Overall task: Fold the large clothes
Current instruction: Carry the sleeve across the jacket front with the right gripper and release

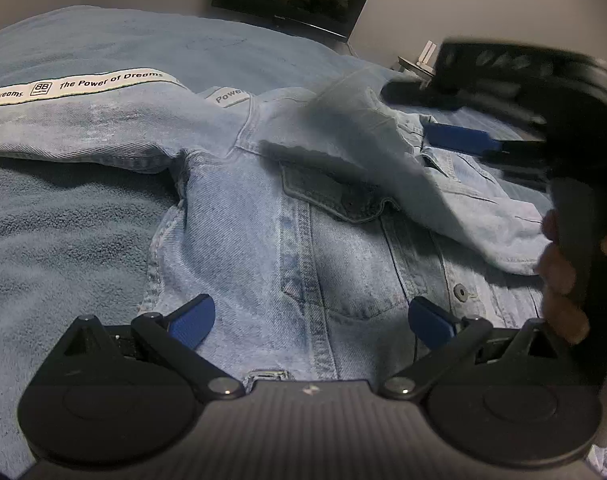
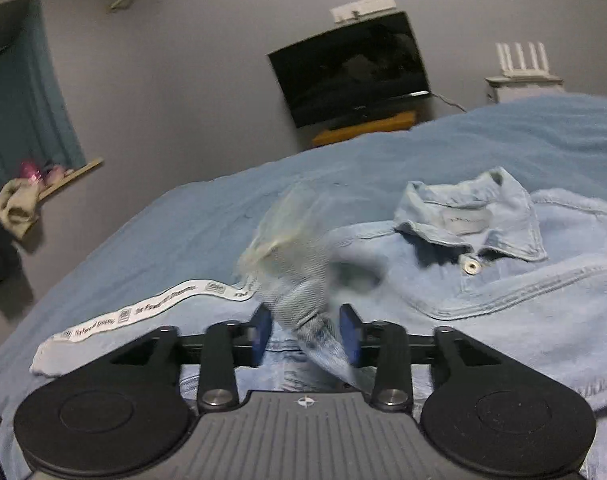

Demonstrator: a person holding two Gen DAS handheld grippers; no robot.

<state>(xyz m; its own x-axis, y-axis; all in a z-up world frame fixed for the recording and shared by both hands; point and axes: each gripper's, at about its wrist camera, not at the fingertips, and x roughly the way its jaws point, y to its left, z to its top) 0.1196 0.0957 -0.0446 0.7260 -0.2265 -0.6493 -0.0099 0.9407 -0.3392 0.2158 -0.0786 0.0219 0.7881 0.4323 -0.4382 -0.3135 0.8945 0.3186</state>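
Mostly blue fleece blanket under denim jacket, grey wall, dark television

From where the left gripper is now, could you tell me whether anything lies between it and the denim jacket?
Nothing visible does. The left gripper is open directly above the denim jacket front, with only bare fabric between its pads. The right gripper, off to the side, has a blurred sleeve between its parted pads.
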